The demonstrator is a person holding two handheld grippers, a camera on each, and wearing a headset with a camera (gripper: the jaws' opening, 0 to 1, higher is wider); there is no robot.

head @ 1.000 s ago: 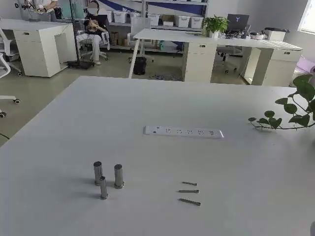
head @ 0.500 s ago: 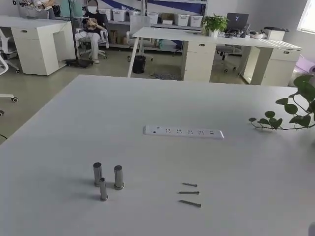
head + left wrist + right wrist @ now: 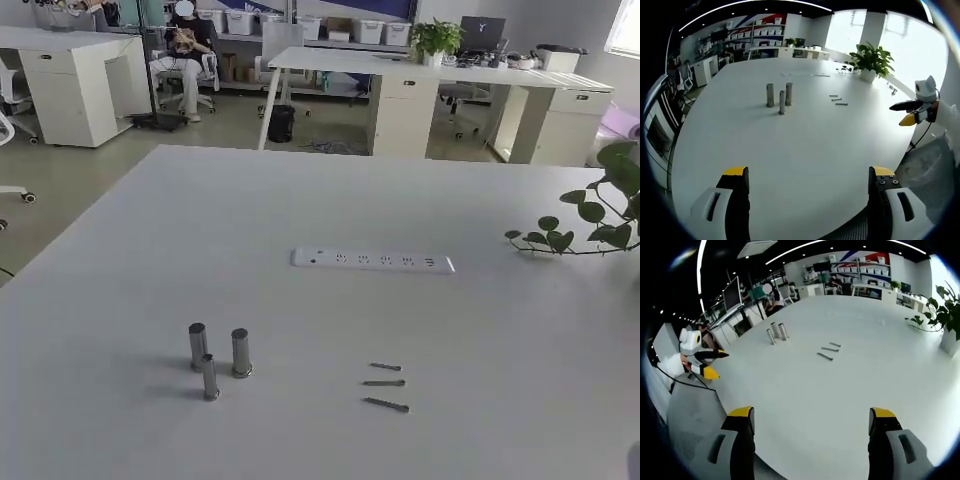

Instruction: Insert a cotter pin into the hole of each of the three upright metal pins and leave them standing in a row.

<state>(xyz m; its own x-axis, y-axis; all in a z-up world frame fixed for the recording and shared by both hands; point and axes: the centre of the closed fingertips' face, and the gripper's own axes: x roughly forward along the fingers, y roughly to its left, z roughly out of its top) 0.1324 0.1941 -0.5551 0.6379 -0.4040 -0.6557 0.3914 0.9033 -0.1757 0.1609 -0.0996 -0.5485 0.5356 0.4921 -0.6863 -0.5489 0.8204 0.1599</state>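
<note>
Three upright metal pins (image 3: 198, 346) (image 3: 210, 378) (image 3: 241, 353) stand in a tight cluster on the white table (image 3: 300, 210). To their right lie three cotter pins (image 3: 385, 367) (image 3: 384, 383) (image 3: 386, 405), one below the other. My left gripper (image 3: 808, 200) is open and hangs back over the table's near edge, far from the metal pins (image 3: 782, 102) and cotter pins (image 3: 836, 99). My right gripper (image 3: 810, 435) is open too, equally far from the metal pins (image 3: 775, 333) and cotter pins (image 3: 830, 349). Nothing sits between either pair of jaws.
A white power strip (image 3: 373, 262) lies across the table beyond the parts. A trailing plant (image 3: 590, 215) reaches in from the right edge, with its pot (image 3: 868, 75) on the table. Desks, chairs and a seated person (image 3: 180, 55) are in the room behind.
Only the head camera has tipped a little, shifting the picture. The metal pins and cotter pins have stayed where they were.
</note>
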